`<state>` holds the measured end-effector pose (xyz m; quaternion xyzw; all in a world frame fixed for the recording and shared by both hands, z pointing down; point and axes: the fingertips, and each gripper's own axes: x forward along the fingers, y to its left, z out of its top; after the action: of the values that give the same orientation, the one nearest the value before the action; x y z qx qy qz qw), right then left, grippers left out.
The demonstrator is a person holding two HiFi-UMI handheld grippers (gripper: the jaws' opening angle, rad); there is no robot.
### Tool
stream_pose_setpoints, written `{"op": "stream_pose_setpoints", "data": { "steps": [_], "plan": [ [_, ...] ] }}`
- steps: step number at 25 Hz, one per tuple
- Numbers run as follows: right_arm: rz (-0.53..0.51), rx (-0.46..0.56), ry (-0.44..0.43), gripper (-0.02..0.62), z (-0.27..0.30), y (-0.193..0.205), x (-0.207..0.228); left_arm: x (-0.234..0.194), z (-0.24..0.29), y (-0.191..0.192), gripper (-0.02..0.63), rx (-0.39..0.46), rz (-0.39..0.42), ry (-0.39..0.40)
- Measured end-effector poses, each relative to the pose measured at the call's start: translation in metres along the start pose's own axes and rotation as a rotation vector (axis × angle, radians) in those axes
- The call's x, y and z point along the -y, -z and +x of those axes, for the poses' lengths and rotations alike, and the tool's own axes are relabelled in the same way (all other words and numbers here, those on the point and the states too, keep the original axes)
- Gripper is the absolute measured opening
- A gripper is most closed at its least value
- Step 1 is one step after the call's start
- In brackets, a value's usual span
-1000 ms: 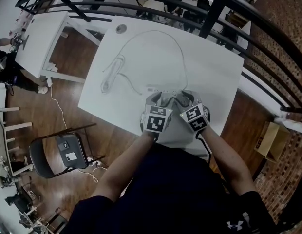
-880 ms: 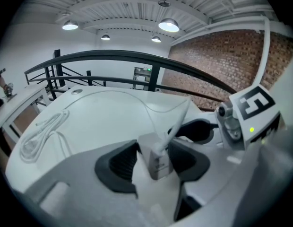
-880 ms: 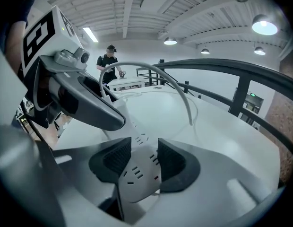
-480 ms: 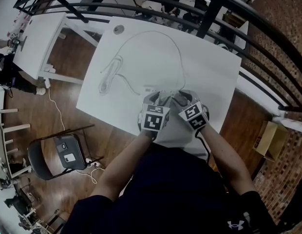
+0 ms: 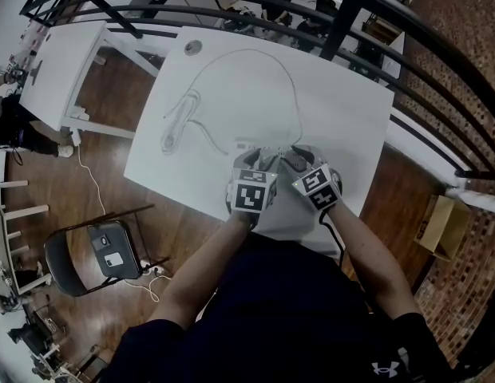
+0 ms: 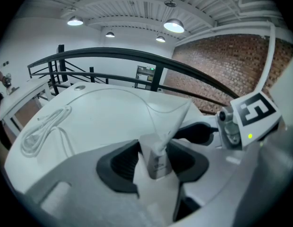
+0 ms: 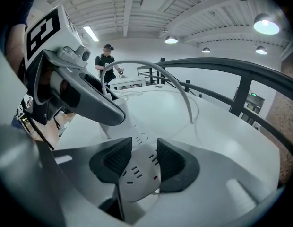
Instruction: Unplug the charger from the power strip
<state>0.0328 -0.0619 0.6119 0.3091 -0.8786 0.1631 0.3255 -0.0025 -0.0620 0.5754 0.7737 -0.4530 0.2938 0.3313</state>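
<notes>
Left gripper (image 5: 258,163): fingers closing on the charger (image 6: 157,162), pads right at its two sides. We see the charger standing upright on the power strip (image 7: 137,176), near the front edge of the bench (image 5: 335,110). Right gripper (image 5: 298,159): fingers narrowly apart, clamped across the strip's end. The cable (image 5: 289,82) loops over the bench to a coil at left.

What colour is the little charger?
The charger is white, like the power strip under it; the left gripper view shows it best.
</notes>
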Motion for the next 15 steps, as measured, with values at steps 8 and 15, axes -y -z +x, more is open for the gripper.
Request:
{"op": "stream_pose_setpoints", "data": {
  "steps": [8, 15],
  "plan": [
    [-0.002, -0.005, -0.004, 0.170, 0.000, 0.000, -0.004, -0.003, -0.005, 0.002, 0.187, 0.000, 0.001, -0.025],
    [-0.043, -0.027, -0.001, 0.170, 0.000, -0.004, -0.007, -0.011, -0.006, 0.009, 0.184, -0.013, 0.035, -0.065]
  ]
}}
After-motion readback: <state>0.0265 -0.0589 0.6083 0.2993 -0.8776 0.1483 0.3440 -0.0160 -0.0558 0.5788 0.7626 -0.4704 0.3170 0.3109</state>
